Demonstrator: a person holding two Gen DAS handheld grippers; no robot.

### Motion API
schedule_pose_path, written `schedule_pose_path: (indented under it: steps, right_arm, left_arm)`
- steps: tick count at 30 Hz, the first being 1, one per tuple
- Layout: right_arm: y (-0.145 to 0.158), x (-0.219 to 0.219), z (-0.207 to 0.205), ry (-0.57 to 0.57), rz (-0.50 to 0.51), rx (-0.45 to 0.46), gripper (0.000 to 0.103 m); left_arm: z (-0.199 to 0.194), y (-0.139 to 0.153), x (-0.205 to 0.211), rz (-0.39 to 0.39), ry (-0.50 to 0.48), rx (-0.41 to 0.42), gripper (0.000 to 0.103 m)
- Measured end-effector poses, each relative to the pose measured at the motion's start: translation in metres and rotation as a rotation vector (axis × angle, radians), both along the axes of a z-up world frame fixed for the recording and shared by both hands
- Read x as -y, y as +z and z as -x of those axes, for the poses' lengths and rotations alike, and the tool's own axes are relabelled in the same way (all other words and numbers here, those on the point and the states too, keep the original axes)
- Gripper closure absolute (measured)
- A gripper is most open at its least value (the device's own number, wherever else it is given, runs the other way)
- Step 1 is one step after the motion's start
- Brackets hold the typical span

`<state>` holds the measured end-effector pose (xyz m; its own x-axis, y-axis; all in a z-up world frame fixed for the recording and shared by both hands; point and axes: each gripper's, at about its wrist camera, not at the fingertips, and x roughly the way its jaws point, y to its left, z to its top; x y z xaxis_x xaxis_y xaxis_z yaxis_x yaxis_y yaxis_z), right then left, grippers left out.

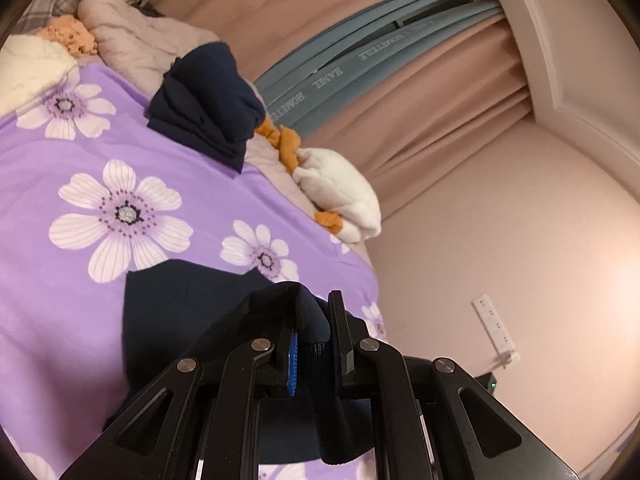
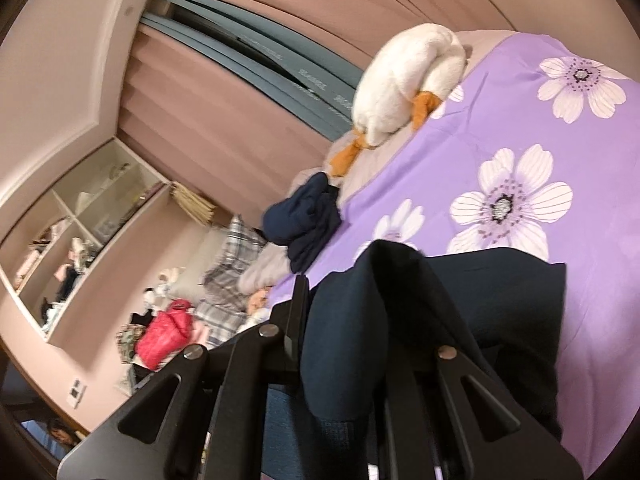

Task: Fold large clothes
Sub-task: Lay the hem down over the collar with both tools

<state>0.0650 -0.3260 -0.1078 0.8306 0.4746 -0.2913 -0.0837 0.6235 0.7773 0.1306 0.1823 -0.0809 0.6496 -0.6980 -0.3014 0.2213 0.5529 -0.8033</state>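
Observation:
A dark navy garment [image 1: 176, 320] lies on the purple flowered bedsheet [image 1: 60, 208] just ahead of me. My left gripper [image 1: 314, 320] is shut on a bunched fold of this garment. In the right wrist view the same navy garment [image 2: 500, 312] drapes over my right gripper [image 2: 352, 292], which is shut on it; cloth hides the right finger. A second navy garment, folded [image 1: 208, 104], sits farther up the bed; it also shows in the right wrist view [image 2: 304, 216].
A white plush duck with orange feet [image 1: 340, 188] lies at the bed edge, also in the right wrist view [image 2: 408, 84]. Beige quilt [image 1: 132, 44] and pillows lie at the bed head. Pink curtains [image 1: 420, 92], shelves [image 2: 80, 232] and a red bag [image 2: 164, 332] stand beyond.

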Motion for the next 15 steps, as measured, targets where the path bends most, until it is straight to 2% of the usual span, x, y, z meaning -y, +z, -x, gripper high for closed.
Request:
schedule_pose_path:
  steps: [15]
  right_arm:
    - [-0.048,0.005,-0.053,-0.028,0.041,-0.136,0.092]
  left_arm:
    - [-0.061,-0.047,0.010,-0.055,0.016,-0.154,0.095]
